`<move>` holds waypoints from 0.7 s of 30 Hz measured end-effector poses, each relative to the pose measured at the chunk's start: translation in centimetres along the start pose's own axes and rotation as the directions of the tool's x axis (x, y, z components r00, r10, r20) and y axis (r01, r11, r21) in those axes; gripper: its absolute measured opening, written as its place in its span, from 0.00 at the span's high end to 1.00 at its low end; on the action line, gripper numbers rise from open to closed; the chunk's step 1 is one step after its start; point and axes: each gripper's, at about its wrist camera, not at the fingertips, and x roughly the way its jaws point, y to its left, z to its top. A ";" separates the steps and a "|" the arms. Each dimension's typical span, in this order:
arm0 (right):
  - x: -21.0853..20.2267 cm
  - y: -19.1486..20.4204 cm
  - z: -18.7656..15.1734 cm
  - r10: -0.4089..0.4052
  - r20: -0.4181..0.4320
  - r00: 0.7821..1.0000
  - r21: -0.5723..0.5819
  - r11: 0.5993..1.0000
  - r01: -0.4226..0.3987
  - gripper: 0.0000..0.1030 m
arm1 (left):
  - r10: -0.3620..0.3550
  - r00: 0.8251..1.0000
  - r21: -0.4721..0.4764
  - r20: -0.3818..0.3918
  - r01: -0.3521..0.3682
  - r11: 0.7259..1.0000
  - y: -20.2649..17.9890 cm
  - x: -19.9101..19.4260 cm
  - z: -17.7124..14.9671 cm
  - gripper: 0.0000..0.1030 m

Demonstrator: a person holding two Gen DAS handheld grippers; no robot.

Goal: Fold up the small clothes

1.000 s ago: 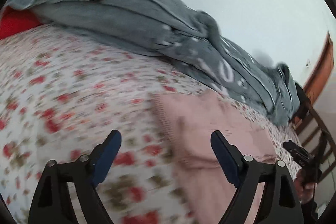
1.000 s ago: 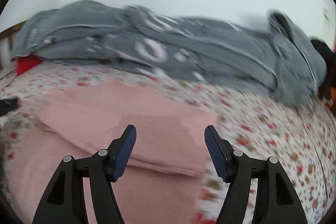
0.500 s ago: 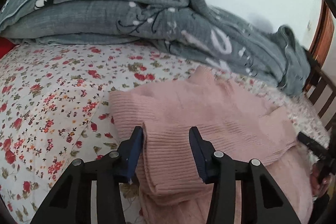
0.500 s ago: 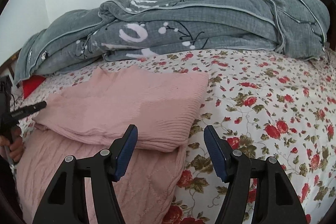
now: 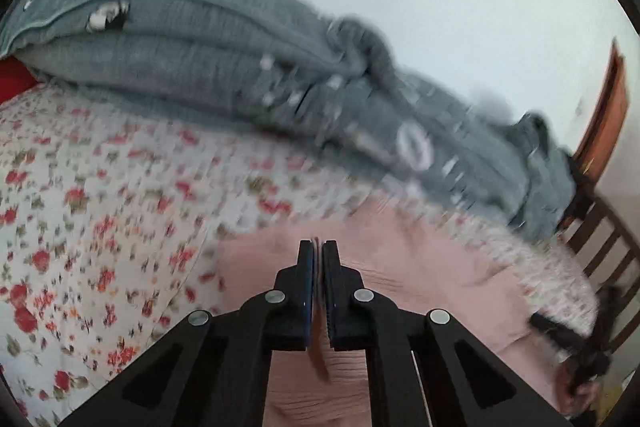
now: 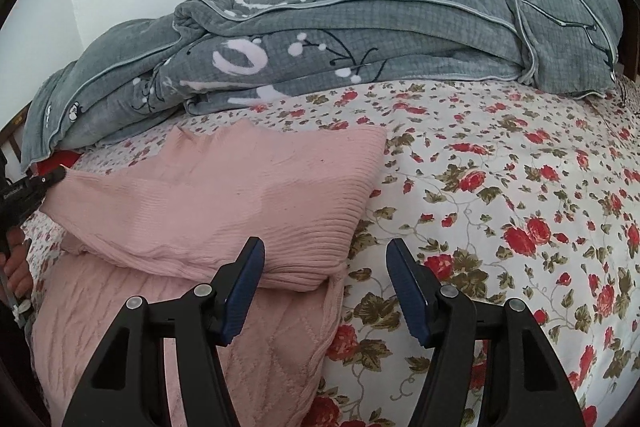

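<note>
My left gripper (image 5: 319, 247) pinches the pink sweater (image 6: 224, 195) on the floral bedsheet (image 6: 500, 187) to lift its edge; my right gripper (image 6: 325, 287) hovers wide, straddling the folded corner.

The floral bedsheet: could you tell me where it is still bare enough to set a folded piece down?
The floral bedsheet lies bare right of the pink sweater, up to the grey quilt heaped along the wall. A second bare patch lies left of the sweater, below the quilt. The middle is crowded: the sweater covers it, with both hand-held grippers there.
</note>
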 end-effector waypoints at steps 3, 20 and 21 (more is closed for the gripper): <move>0.1 -0.1 0.0 -0.008 -0.005 1.000 0.003 1.000 0.008 0.39 | 0.051 0.992 -0.009 -0.118 -0.053 0.999 1.2 2.4 -2.4 0.93; 0.7 0.2 0.0 -0.055 -0.030 0.998 -0.018 0.998 0.054 0.39 | 0.176 0.979 0.074 -0.106 -0.169 0.983 -0.2 2.7 -2.2 0.38; 0.7 0.2 0.0 -0.058 -0.029 0.998 -0.021 0.998 0.057 0.39 | 0.178 0.978 0.075 -0.109 -0.170 0.983 -0.2 2.8 -2.2 0.37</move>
